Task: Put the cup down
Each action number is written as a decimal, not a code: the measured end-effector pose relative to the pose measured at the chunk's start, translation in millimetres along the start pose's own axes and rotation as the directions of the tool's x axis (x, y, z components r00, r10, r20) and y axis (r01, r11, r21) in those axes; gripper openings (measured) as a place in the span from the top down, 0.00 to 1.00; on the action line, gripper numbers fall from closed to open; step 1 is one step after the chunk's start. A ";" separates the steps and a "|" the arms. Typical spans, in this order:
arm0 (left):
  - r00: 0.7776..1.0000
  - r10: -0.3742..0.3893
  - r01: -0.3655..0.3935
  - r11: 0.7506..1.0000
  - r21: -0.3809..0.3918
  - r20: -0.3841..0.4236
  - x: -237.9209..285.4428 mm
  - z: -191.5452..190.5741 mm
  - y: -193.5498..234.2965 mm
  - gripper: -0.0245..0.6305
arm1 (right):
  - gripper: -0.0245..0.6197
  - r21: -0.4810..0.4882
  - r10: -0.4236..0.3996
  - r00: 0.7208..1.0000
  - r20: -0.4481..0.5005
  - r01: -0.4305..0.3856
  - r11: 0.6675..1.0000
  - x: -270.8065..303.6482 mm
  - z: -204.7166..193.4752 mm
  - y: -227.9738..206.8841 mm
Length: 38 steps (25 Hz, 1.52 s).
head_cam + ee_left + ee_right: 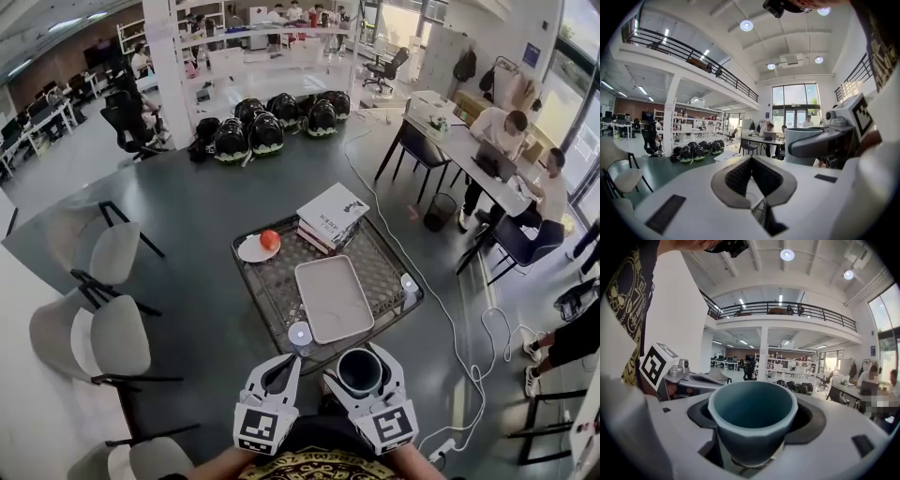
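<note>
A grey-blue cup (360, 371) sits upright between the jaws of my right gripper (361, 360), which is shut on it. It is held near my body, just short of the table's near edge. In the right gripper view the cup (753, 423) fills the middle, its mouth open toward the camera and nothing visible inside. My left gripper (292, 362) is beside it on the left, its jaws shut with nothing between them. From the left gripper view the cup (802, 145) shows at the right, clamped in the other gripper.
The mesh-topped table (389, 258) carries a white tray (332, 298), a plate (251, 250) with a red-orange fruit (269, 239), a stack of books (330, 217) and two small white cups (300, 336) (409, 285). Chairs (98, 333) stand at the left, and people sit at desks on the right.
</note>
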State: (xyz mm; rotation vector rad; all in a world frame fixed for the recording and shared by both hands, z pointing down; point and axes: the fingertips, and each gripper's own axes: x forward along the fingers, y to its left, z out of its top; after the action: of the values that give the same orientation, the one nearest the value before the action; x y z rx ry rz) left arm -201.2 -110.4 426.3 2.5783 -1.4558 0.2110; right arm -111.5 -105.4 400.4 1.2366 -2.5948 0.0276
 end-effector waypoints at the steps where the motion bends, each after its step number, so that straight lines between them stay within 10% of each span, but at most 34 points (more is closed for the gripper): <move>1: 1.000 0.006 -0.006 1.000 0.000 0.000 2.6 0.4 1.3 0.95 | 0.39 0.002 0.011 1.000 -0.002 -0.011 1.000 2.6 -0.8 -1.4; 38: 0.983 0.168 -0.171 0.985 -0.030 -0.079 199.8 1.3 34.5 0.95 | 0.39 0.057 0.219 0.975 -0.037 -0.217 0.974 131.6 -47.0 -163.8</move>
State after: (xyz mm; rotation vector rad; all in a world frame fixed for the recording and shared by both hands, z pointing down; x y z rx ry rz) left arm -128.3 -294.7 469.2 2.3908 -1.6355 0.2992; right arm -54.5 -303.5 462.4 0.9496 -2.6950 0.1646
